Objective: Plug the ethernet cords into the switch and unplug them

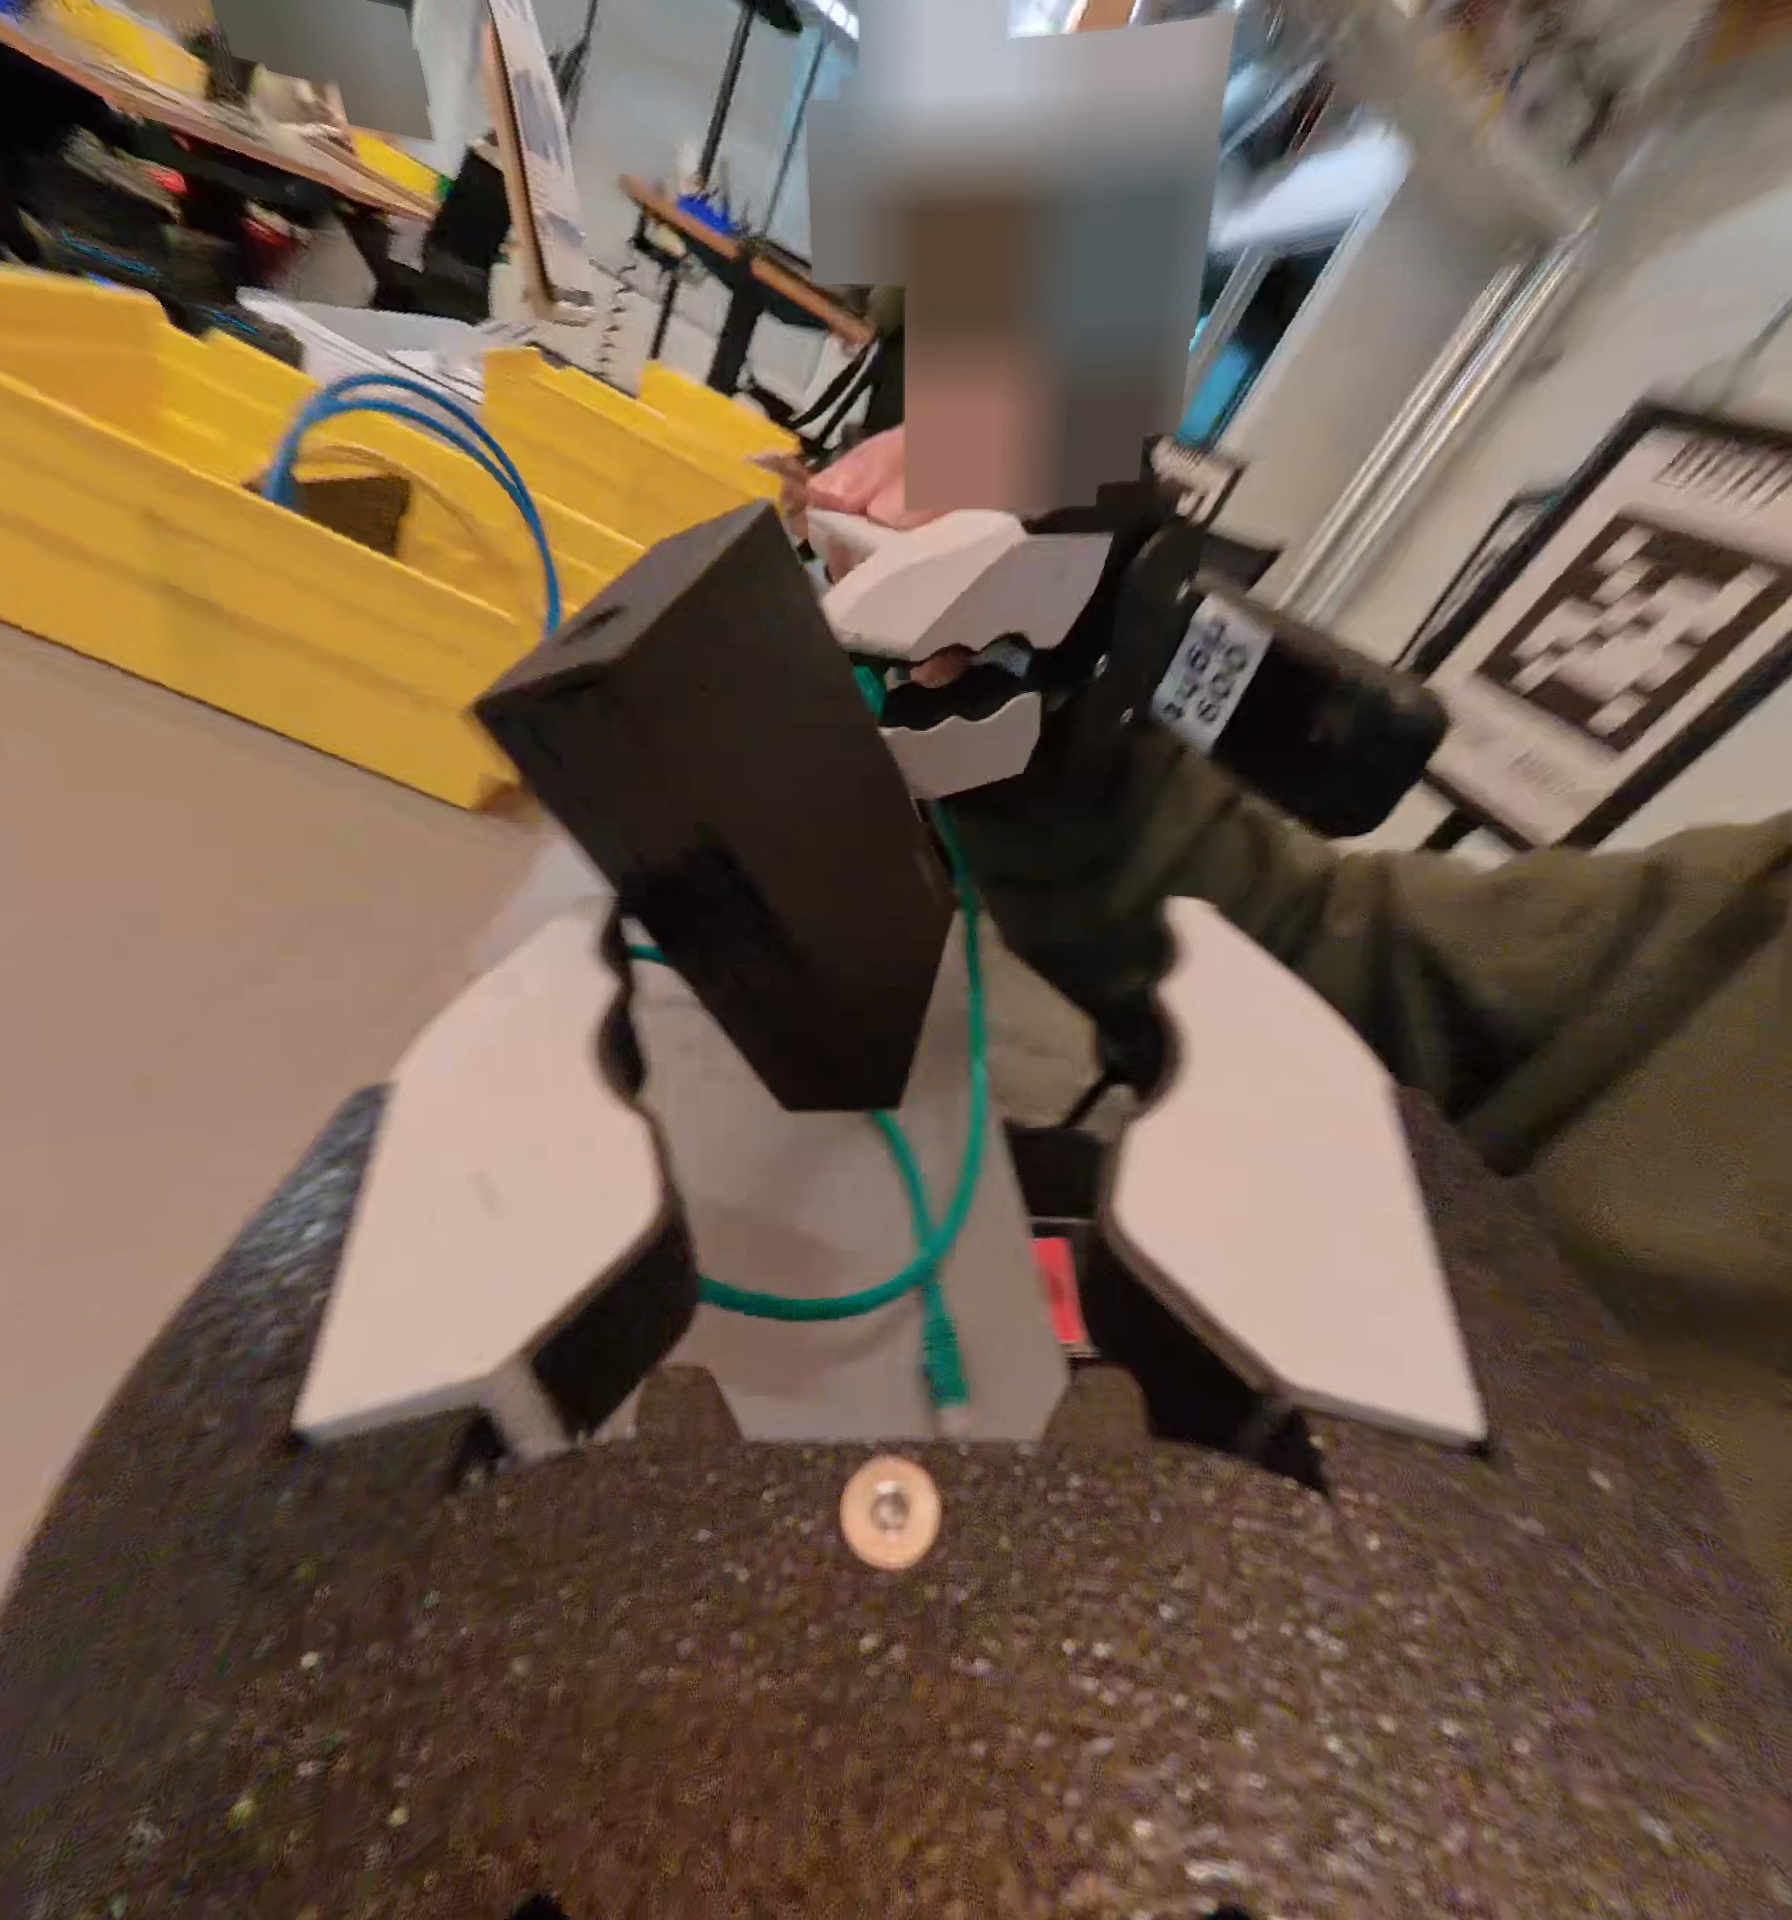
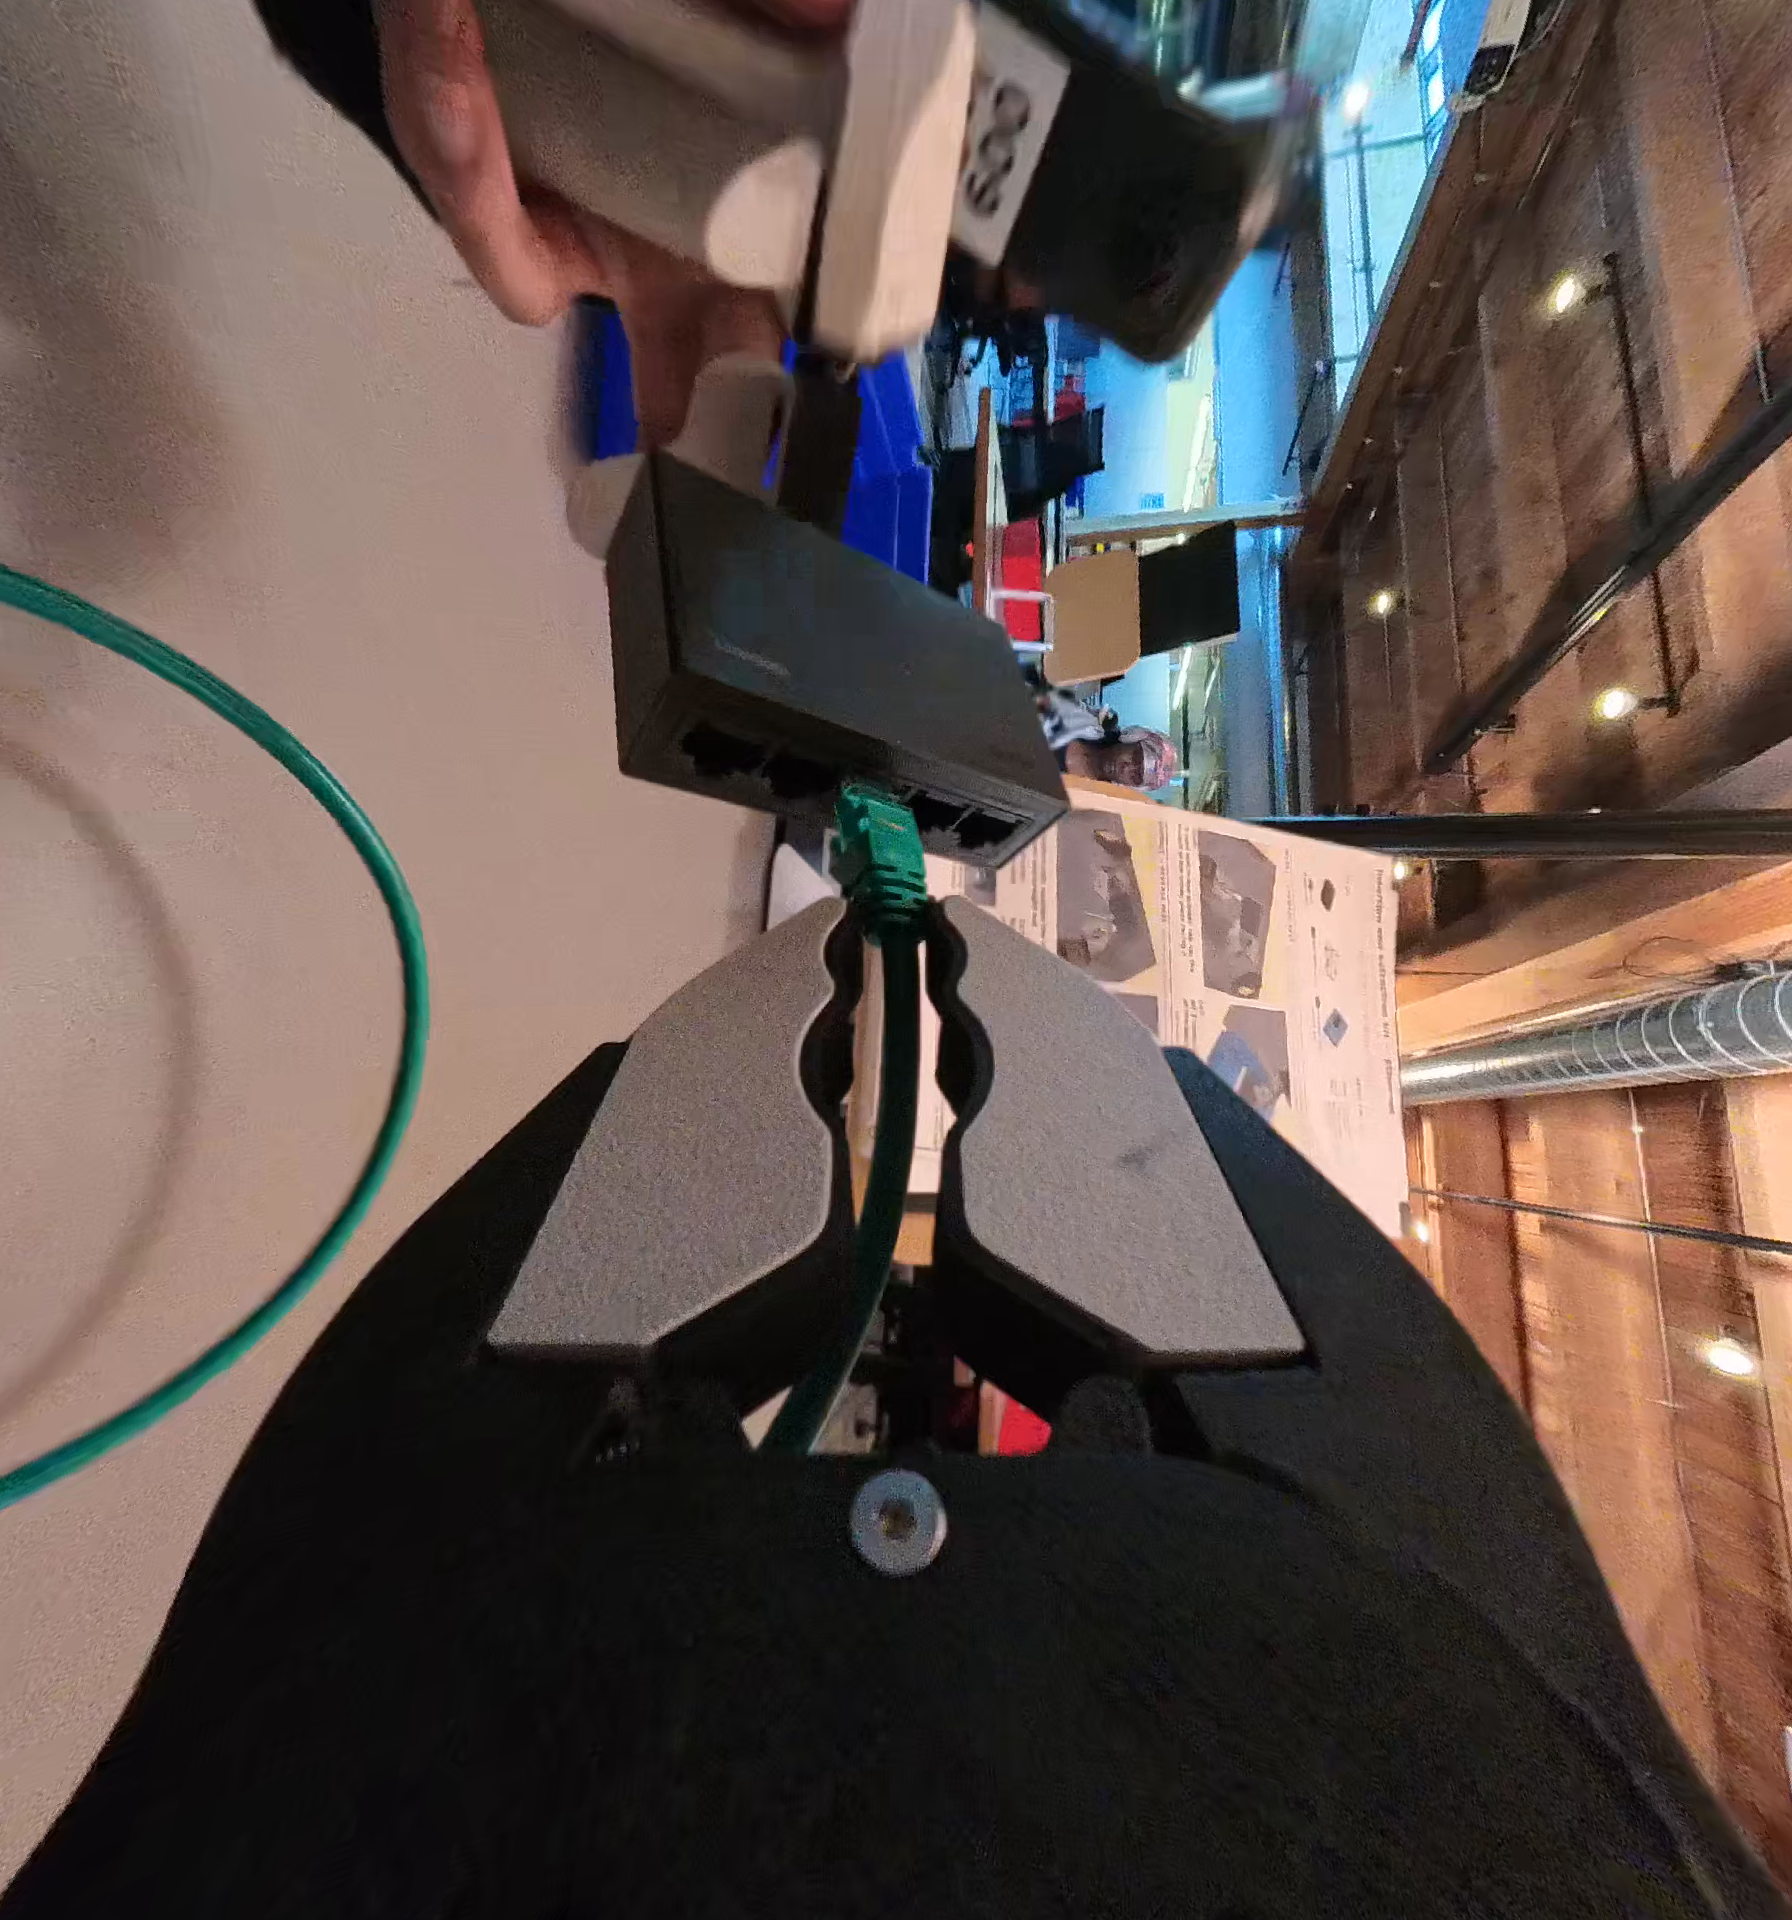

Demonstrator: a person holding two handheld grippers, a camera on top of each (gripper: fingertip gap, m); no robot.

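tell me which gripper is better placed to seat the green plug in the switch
Right. The right gripper already pinches the green cable just behind the plug, at a port of the switch; the left gripper holds the switch.

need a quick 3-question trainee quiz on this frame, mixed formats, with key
1. True or false: the plug of the green ethernet cord sits at the port row of the black box-shaped plastic switch.
2. Which gripper is shut on that cord? A left; B right; C neither.
3. Fill in: the cord looping over the yellow plastic bins is ____.
Key: 1 true. 2 B, the right gripper. 3 blue, the blue cord.
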